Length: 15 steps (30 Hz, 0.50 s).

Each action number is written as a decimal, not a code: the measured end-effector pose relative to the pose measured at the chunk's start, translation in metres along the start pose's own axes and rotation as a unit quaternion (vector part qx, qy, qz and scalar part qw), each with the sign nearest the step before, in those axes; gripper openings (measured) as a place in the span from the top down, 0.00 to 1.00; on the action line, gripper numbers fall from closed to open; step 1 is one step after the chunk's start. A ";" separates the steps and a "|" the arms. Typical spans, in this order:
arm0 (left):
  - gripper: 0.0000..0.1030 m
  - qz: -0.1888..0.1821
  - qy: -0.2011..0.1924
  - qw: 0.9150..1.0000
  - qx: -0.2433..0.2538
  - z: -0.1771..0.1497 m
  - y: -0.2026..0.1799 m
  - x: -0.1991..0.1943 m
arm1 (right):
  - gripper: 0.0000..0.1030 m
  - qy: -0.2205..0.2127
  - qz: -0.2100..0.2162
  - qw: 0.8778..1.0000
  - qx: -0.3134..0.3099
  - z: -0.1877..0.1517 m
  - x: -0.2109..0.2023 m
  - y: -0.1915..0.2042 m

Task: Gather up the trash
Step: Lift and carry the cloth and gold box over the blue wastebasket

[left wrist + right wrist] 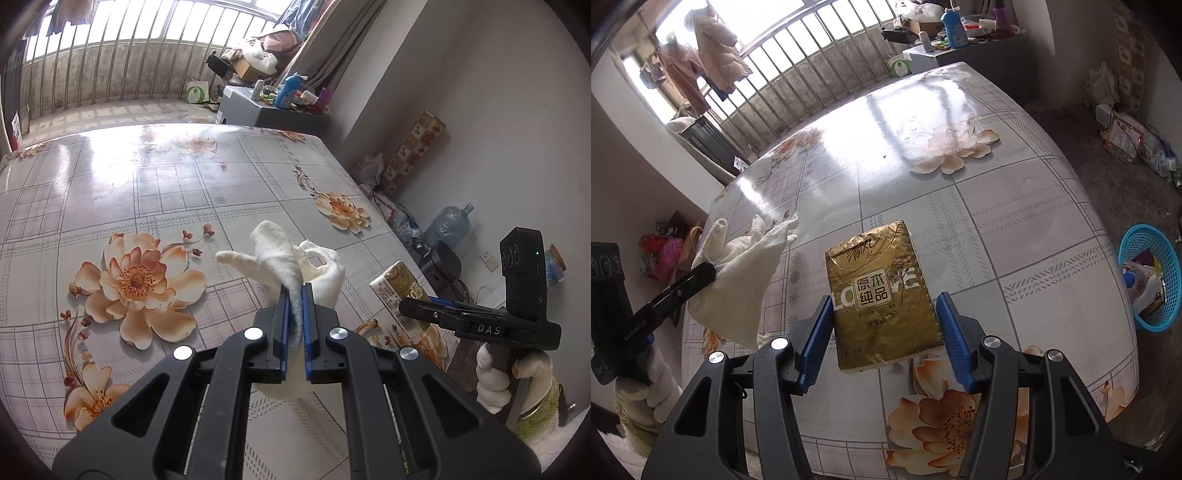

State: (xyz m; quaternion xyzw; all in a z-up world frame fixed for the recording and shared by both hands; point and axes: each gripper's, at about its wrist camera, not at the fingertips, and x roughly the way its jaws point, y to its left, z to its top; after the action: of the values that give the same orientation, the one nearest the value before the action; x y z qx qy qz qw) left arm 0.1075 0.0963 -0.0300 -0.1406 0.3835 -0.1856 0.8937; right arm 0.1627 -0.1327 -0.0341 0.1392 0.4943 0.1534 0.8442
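Trash is lifted off the table [1015, 206]: left gripper [295, 291] pinches a white cloth glove [291, 254], right gripper [882, 314] clamps the gold tissue pack [879, 291], probably bound for the blue basket [1145, 236].

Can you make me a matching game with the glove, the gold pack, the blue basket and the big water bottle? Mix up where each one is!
Things:
1. white glove
2. gold pack
3. blue basket
4. water bottle

Places:
A. on the floor to the right of the table, with stuff inside
B. pinched in the left gripper
C. on the floor by the wall
D. between the fingers of the right gripper

Pairs: 1-B, 2-D, 3-A, 4-C
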 end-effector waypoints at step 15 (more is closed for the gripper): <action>0.96 -0.032 -0.045 0.997 0.053 0.041 -0.047 -0.006 | 0.46 -0.075 0.047 0.993 0.081 0.000 -0.055 -0.038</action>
State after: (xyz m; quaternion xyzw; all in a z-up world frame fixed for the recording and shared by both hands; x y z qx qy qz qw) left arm 0.1237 0.0614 0.0198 -0.1132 0.3276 -0.2274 0.9101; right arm 0.1417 -0.1891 -0.0055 0.2413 0.4332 0.1418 0.8567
